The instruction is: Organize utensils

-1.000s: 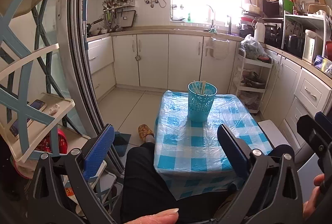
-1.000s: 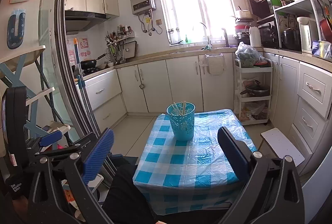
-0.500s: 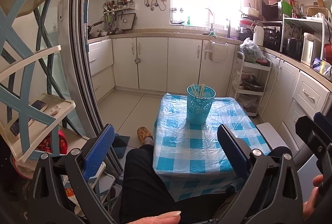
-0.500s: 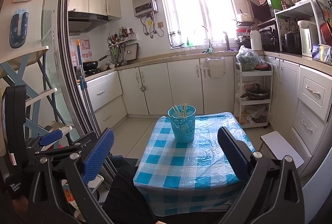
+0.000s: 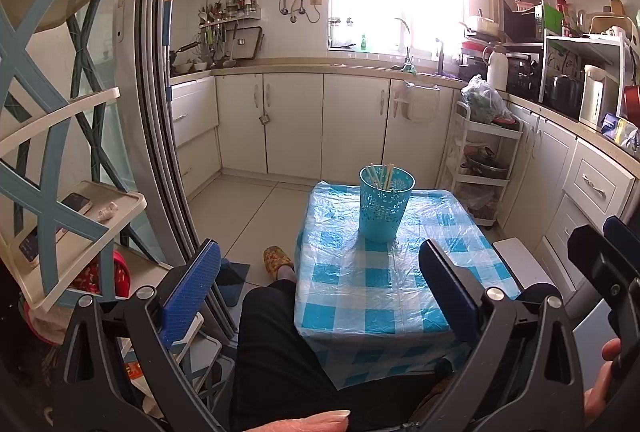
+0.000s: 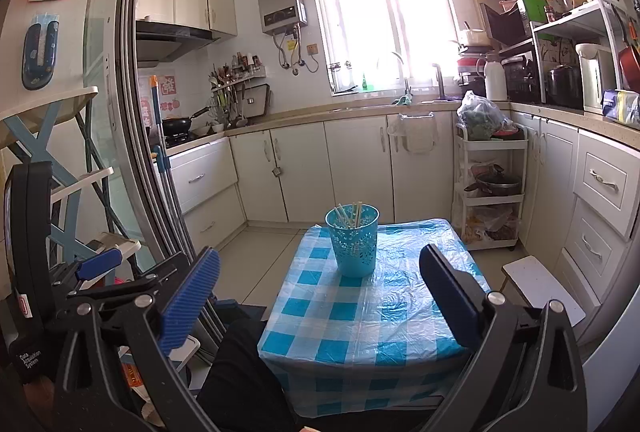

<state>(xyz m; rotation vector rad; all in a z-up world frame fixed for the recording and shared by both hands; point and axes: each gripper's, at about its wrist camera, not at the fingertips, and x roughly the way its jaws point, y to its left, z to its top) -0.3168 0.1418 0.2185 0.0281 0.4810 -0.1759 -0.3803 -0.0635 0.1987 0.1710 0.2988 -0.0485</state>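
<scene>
A turquoise perforated holder (image 5: 385,205) (image 6: 353,241) stands on the far half of a small table with a blue-and-white checked cloth (image 5: 352,288) (image 6: 352,316). Several pale chopsticks (image 5: 382,176) (image 6: 350,216) stick up inside it. My left gripper (image 5: 320,274) is open and empty, held well back from the table over the person's dark-clothed lap. My right gripper (image 6: 320,274) is also open and empty, raised and short of the table's near edge. The right gripper's side (image 5: 608,272) shows at the right of the left wrist view.
A sliding door frame (image 5: 160,152) and a blue-and-cream shelf rack (image 5: 60,216) stand at the left. White cabinets (image 6: 352,168) line the back and right. A white trolley (image 6: 490,188) and a low white stool (image 6: 540,288) sit right of the table. A slippered foot (image 5: 276,260) rests on the floor.
Both views have pulled back and tilted up a little, so the table and holder sit slightly lower and farther. Both grippers stay open and empty.
</scene>
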